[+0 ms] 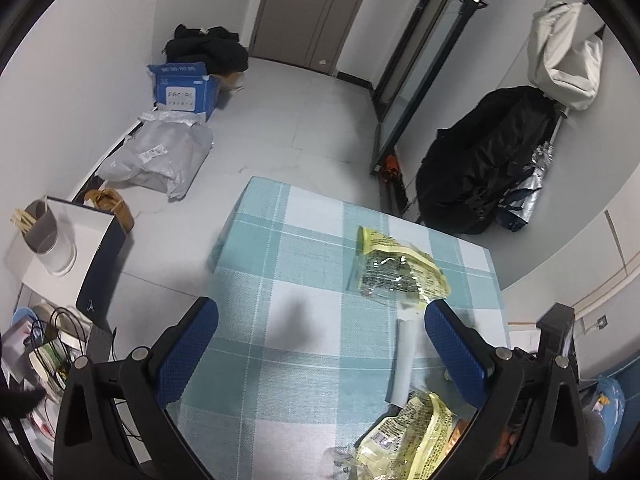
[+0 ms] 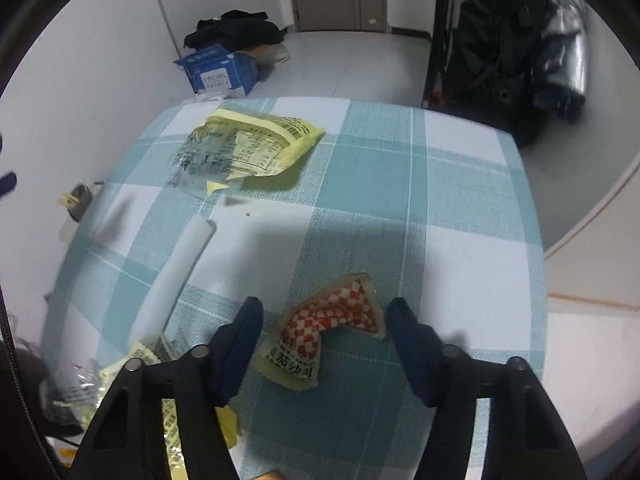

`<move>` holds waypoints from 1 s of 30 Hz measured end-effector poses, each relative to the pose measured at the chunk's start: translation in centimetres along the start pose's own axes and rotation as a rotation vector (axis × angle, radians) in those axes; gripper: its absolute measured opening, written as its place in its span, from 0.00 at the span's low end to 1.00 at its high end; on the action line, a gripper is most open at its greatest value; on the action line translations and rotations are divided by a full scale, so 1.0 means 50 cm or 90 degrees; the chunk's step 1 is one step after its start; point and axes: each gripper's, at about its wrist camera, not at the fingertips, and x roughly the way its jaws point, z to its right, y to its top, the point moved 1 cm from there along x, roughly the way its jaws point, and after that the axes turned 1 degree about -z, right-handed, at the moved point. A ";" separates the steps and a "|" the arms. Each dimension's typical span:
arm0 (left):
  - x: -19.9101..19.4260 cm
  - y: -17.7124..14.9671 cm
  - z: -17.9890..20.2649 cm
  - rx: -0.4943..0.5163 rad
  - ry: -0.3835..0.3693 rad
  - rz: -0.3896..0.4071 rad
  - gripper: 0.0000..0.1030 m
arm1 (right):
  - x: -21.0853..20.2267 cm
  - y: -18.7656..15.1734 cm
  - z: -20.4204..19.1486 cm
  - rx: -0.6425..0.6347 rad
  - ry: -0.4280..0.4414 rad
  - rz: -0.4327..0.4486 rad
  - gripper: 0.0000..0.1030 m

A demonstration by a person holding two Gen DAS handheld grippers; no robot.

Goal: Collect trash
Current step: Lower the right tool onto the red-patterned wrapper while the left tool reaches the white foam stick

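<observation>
Looks like the pickup stage: right gripper [image 2: 325,354] sits low over the ketchup packet [image 2: 326,334] near the table's [image 2: 460,200] near edge, fingers wide with the packet between them, not pinched yet. Next I'd drop and close. Left gripper [image 1: 320,356] is wide too, holding nothing, paper roll [image 1: 404,356] and yellow wrappers [image 1: 396,268] just right of it.

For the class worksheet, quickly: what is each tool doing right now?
Left tool: open, holding nothing, above the checked tablecloth.
Right tool: open, straddling the red-checked sachet, not gripping it.
</observation>
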 end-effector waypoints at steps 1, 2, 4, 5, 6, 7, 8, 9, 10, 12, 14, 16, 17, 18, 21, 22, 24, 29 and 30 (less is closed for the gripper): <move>0.003 0.000 -0.004 -0.006 0.001 -0.003 0.98 | 0.000 -0.001 -0.007 -0.015 -0.008 0.001 0.52; 0.005 0.001 -0.007 -0.013 0.000 -0.006 0.98 | 0.000 -0.003 -0.012 -0.025 -0.010 0.003 0.52; 0.010 0.000 -0.012 -0.029 -0.004 -0.013 0.98 | -0.002 -0.004 -0.020 -0.037 -0.010 0.002 0.49; 0.012 -0.002 -0.011 -0.032 -0.002 -0.013 0.98 | -0.004 -0.004 -0.024 -0.045 -0.009 0.003 0.48; 0.014 -0.002 -0.010 -0.031 0.000 -0.014 0.98 | -0.006 -0.004 -0.027 -0.050 -0.008 0.003 0.46; 0.017 -0.003 -0.006 -0.026 0.002 -0.016 0.98 | -0.009 -0.005 -0.029 -0.056 -0.011 0.004 0.46; 0.020 -0.004 -0.001 -0.020 0.005 -0.018 0.98 | -0.010 -0.006 -0.031 -0.061 -0.014 0.005 0.44; 0.023 -0.005 0.002 -0.016 0.006 -0.020 0.98 | -0.013 -0.006 -0.033 -0.068 -0.018 0.008 0.42; 0.027 -0.006 0.007 -0.011 0.007 -0.024 0.98 | -0.015 -0.007 -0.035 -0.070 -0.019 0.010 0.42; 0.036 -0.007 0.013 -0.006 0.002 -0.037 0.98 | -0.018 -0.009 -0.033 -0.067 -0.015 0.009 0.42; 0.047 -0.009 0.021 0.001 -0.006 -0.050 0.98 | -0.018 -0.009 -0.027 -0.059 -0.008 0.008 0.41; 0.057 -0.012 0.029 0.005 -0.002 -0.059 0.98 | -0.024 -0.011 -0.022 -0.051 -0.001 0.010 0.41; 0.063 -0.012 0.034 0.007 0.000 -0.065 0.98 | -0.027 -0.011 -0.018 -0.046 0.004 0.012 0.41; 0.068 -0.014 0.039 0.012 0.005 -0.068 0.98 | -0.031 -0.011 -0.014 -0.041 0.009 0.014 0.28; 0.096 -0.020 0.062 0.052 0.041 -0.097 0.98 | -0.047 -0.014 -0.001 -0.019 0.040 0.014 0.29; 0.107 -0.025 0.072 0.066 0.045 -0.109 0.98 | -0.052 -0.014 0.001 -0.014 0.050 0.018 0.29; 0.120 -0.033 0.087 0.080 0.036 -0.127 0.98 | -0.056 -0.017 0.002 -0.017 0.067 0.017 0.29; 0.153 -0.053 0.116 0.106 0.011 -0.173 0.98 | -0.058 -0.023 0.012 -0.018 0.086 0.013 0.28; 0.161 -0.058 0.122 0.112 0.011 -0.181 0.98 | -0.062 -0.026 0.017 -0.013 0.088 0.016 0.28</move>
